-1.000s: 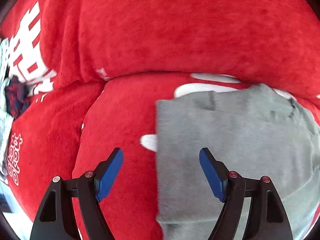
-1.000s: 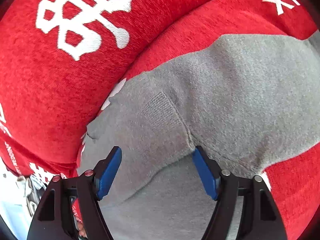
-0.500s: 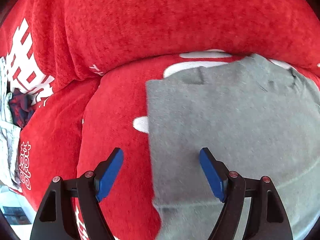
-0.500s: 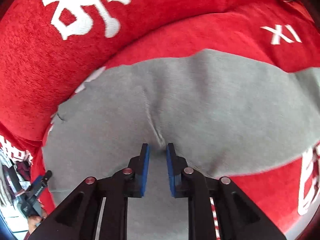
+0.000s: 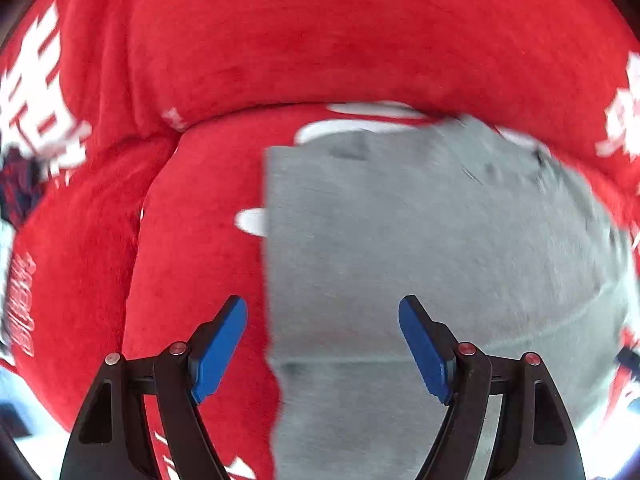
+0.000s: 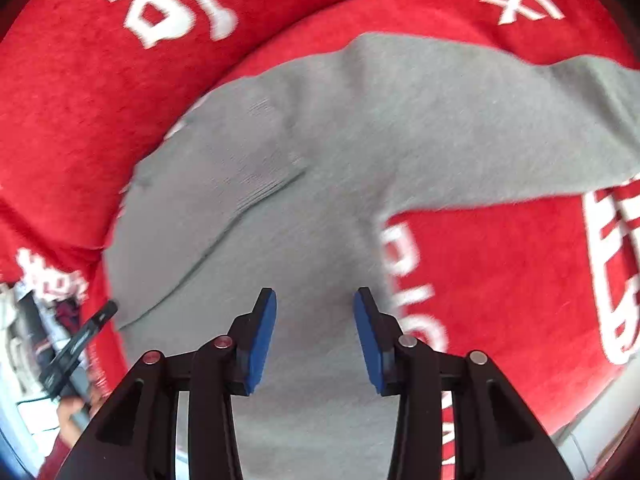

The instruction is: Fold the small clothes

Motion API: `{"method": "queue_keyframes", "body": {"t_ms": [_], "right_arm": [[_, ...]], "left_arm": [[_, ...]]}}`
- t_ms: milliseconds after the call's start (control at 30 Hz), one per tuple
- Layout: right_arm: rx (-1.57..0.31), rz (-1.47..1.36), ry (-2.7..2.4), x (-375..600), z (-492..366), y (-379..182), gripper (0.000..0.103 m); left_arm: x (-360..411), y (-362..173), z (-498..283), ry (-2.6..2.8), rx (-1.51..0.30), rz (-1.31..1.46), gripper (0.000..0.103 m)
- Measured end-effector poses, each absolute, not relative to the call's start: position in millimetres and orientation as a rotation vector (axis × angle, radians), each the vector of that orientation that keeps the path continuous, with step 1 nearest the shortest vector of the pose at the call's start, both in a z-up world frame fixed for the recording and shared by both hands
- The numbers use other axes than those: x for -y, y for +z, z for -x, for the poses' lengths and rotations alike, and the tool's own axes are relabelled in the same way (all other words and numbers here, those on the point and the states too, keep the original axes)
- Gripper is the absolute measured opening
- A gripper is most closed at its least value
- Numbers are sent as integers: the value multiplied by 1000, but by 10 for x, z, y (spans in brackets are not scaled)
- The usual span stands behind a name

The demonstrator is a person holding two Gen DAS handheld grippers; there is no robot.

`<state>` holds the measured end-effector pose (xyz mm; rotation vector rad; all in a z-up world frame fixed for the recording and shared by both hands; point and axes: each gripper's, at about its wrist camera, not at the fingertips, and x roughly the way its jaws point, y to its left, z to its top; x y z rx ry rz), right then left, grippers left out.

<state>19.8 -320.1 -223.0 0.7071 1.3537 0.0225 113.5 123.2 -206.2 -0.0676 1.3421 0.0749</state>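
White "XI" on red cover — other lettering unreadable — grey garment beside.

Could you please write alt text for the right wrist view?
A grey garment lies spread on a red cover with white lettering. The right gripper, its blue-padded jaws apart and empty, hovers over it, having just opened.

The grey garment lies spread on the red cover below me. It is plain soft knit. Its left edge runs straight from far to near, with a seam crossing it near me. From my right side I see a ribbed patch on its left part and a flap reaching away to the right.
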Motion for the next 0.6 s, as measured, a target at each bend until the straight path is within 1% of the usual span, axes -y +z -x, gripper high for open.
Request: {"method": "queue_keyframes", "body": {"t_ms": [67, 200, 367, 400, 433, 467, 500, 533, 567, 600], "right_arm": [[-1339, -777, 110, 2999, -228, -2264, 45], [-1347, -901, 291, 2290, -393, -2440, 45], [-1390, -1092, 472, 1069, -633, -2810, 45], [-1389, -1117, 477, 878, -677, -2872, 45], [-1389, -1129, 471, 748, -727, -2932, 45], [-1389, -1138, 459, 633, -766, -2979, 45], [-1383, -1146, 442, 513, -807, -3032, 45], [-1380, -1155, 432, 446, -833, -3062, 38], [-1384, -1168, 432, 372, -864, -3091, 25], [-1391, -1172, 433, 331, -880, -3100, 6]], "left_arm": [[-1505, -2133, -1247, 45, -1368, 173, 79], [-1779, -2300, -1490, -9, -1406, 270, 79], [-1767, -2454, -1717, -72, -1417, 247, 78], [-1750, -2466, -1735, -73, -1410, 221, 65], [-1730, -2497, -1746, -87, -1415, 194, 48], [-1734, -2519, -1754, -101, -1422, 187, 45], [-1742, -2514, -1746, -107, -1413, 185, 45], [-1751, -2504, -1739, -111, -1404, 181, 45], [-1762, -2499, -1733, -111, -1403, 168, 45], [-1775, -2489, -1725, -112, -1399, 157, 45]]}}
